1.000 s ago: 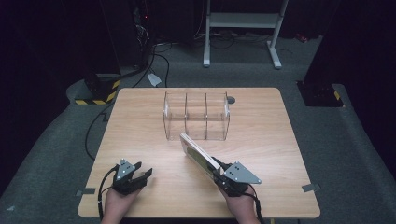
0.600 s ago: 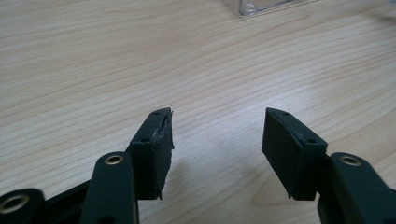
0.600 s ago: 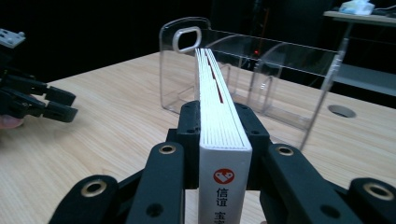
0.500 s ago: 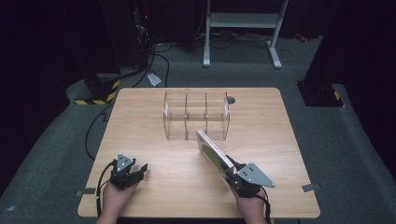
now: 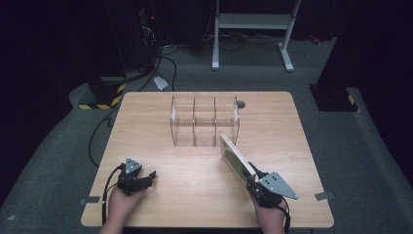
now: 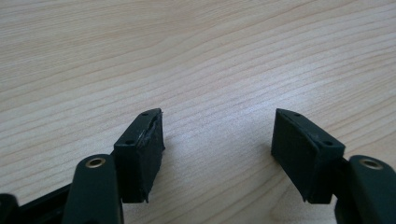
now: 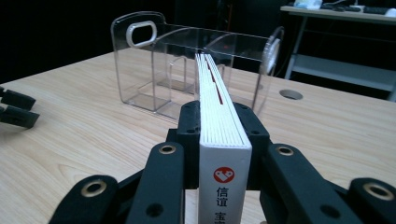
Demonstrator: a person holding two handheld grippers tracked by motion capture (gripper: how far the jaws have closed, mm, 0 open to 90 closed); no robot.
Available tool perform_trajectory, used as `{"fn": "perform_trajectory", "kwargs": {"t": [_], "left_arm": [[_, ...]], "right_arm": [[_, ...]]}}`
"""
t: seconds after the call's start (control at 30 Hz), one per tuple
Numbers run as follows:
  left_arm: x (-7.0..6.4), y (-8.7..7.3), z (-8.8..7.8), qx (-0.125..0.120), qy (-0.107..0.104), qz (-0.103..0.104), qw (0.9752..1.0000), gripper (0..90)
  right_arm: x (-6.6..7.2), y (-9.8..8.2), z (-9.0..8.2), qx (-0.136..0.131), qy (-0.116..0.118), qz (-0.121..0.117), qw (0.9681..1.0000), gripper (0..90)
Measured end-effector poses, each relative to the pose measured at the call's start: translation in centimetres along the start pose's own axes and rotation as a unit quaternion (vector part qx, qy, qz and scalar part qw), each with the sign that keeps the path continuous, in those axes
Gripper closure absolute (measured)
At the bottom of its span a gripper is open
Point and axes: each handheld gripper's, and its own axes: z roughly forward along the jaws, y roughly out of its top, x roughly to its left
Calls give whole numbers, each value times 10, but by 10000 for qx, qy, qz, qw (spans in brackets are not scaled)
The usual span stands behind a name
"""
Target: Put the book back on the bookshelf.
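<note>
My right gripper (image 5: 250,178) is shut on the spine end of a white book (image 5: 234,158), held on edge just above the table near the front right. In the right gripper view the book (image 7: 219,107) points at the clear three-compartment organiser (image 7: 154,70), its far end just short of the right-hand wall. The organiser (image 5: 204,122) stands upright at the table's middle back. My left gripper (image 5: 148,178) rests low over the front left of the table; its jaws (image 6: 217,135) have just been opening and hold nothing, with bare wood between them.
The wooden table (image 5: 146,126) has a round cable hole (image 5: 241,104) right behind the organiser. A black cable (image 5: 104,126) trails off the left edge. A white metal stand (image 5: 253,29) is on the floor beyond the table. My left gripper (image 7: 16,114) shows far left in the right gripper view.
My right gripper has carried the book to the right, its far end now by the organiser's right compartment. The left hand has barely moved.
</note>
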Motion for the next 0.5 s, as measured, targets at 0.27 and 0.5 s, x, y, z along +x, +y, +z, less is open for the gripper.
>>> {"fn": "perform_trajectory", "kwargs": {"t": [0.27,0.5], "left_arm": [[-1,0,0,-1,-23,-3,10000,330],[0,0,0,5,-41,19,10000,323]], "right_arm": [[-7,-5,-2,19,-106,157,9998,752],[-4,-8,0,204,-227,286,9991,746]]}}
